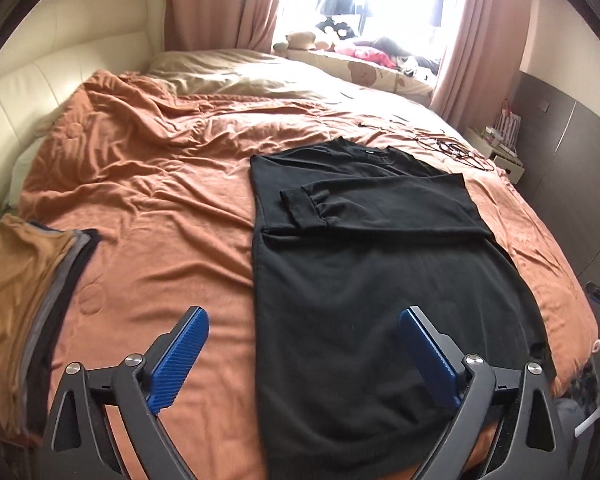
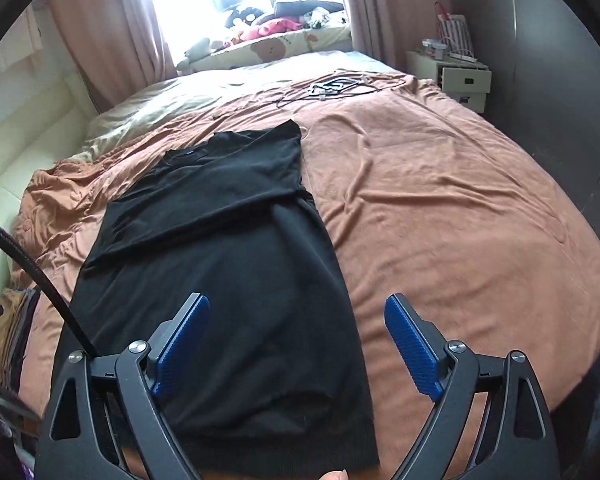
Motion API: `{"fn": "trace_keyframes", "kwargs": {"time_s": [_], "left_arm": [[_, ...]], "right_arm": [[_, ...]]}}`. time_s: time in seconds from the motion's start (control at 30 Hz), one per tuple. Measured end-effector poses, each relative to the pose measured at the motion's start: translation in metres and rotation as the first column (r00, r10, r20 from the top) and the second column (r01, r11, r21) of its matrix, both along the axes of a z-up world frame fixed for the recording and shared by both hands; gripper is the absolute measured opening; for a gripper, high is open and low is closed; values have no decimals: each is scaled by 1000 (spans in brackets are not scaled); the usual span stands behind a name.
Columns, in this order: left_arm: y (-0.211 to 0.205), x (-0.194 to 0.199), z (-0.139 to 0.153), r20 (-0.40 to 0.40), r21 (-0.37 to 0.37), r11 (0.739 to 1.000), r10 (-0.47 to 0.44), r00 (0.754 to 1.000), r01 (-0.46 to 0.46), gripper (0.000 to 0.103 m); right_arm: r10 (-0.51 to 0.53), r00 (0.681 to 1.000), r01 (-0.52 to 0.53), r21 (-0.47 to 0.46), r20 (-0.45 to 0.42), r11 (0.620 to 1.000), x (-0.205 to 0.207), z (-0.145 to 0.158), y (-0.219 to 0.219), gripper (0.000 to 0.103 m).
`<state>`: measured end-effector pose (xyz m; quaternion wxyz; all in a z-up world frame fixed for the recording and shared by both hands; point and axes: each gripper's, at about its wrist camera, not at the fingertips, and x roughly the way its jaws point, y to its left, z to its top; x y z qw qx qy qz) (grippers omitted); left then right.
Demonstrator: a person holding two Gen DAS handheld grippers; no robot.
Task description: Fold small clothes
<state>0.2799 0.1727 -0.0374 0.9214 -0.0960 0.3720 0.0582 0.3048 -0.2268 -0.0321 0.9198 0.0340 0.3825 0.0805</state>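
Observation:
A black long-sleeved sweater lies flat on the orange bedspread, folded into a long strip with both sleeves laid across its chest. The hem is nearest me and the collar points toward the window. My left gripper hovers open above the sweater's left hem edge, nothing between its blue pads. In the right wrist view the same sweater runs up the left half. My right gripper stands open over its right hem edge, holding nothing.
A stack of folded clothes, brown on top, sits at the bed's left edge. Cables lie on the far side of the bed. A bedside cabinet stands at the right, and plush toys line the window sill.

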Motion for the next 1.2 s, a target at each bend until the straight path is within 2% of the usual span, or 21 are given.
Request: {"fn": "trace_keyframes", "kwargs": {"time_s": [0.03, 0.13, 0.4, 0.53, 0.63, 0.83, 1.2], "left_arm": [[-2, -7, 1, 6, 0, 1000, 1, 1000, -1, 98], [-9, -39, 7, 38, -4, 1000, 10, 999, -10, 103], [-27, -116, 12, 106, -6, 1000, 6, 994, -5, 103], [-34, -147, 11, 115, -9, 1000, 4, 993, -3, 103], [-39, -172, 8, 135, -41, 999, 0, 991, 6, 103], [-45, -202, 5, 167, -77, 997, 19, 986, -6, 103], [-42, -240, 0, 181, -76, 997, 46, 982, -33, 102]], "right_arm": [[-3, 1000, 3, 1, 10, 1000, -13, 3, -4, 103], [-8, 999, 8, 12, 31, 1000, -45, 11, -13, 103], [32, 998, -31, -36, 51, 999, -123, 22, -22, 103], [34, 996, -33, -10, 89, 999, -155, 24, -34, 103], [31, 993, -33, 18, 113, 999, -180, 23, -50, 103], [49, 992, -57, 61, 120, 997, -205, 8, -77, 103], [54, 988, -67, 84, 143, 994, -240, -12, -98, 103]]}}
